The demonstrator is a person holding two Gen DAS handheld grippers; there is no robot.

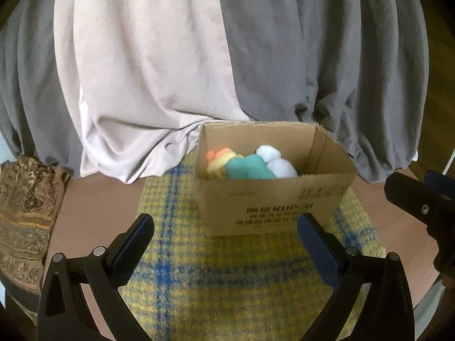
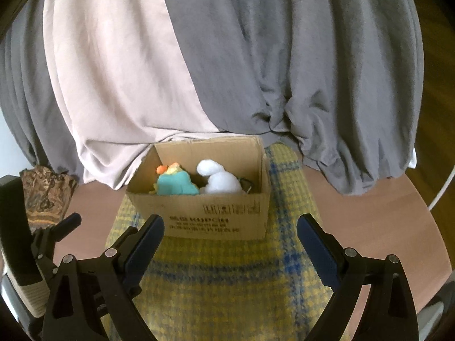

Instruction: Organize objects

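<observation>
Left wrist view shows your left gripper (image 1: 226, 227) spread wide and empty, low over the yellow-and-blue cloth (image 1: 227, 278); your right gripper (image 2: 230, 230) hangs the same way, jaws apart on nothing. Just ahead of both stands the cardboard box (image 1: 270, 207), open-topped so toys drop in easily. Inside lie a teal plush (image 1: 247, 169), a white plush (image 1: 277, 162) and a yellow-orange one (image 1: 219, 159), seemingly already sorted.
</observation>
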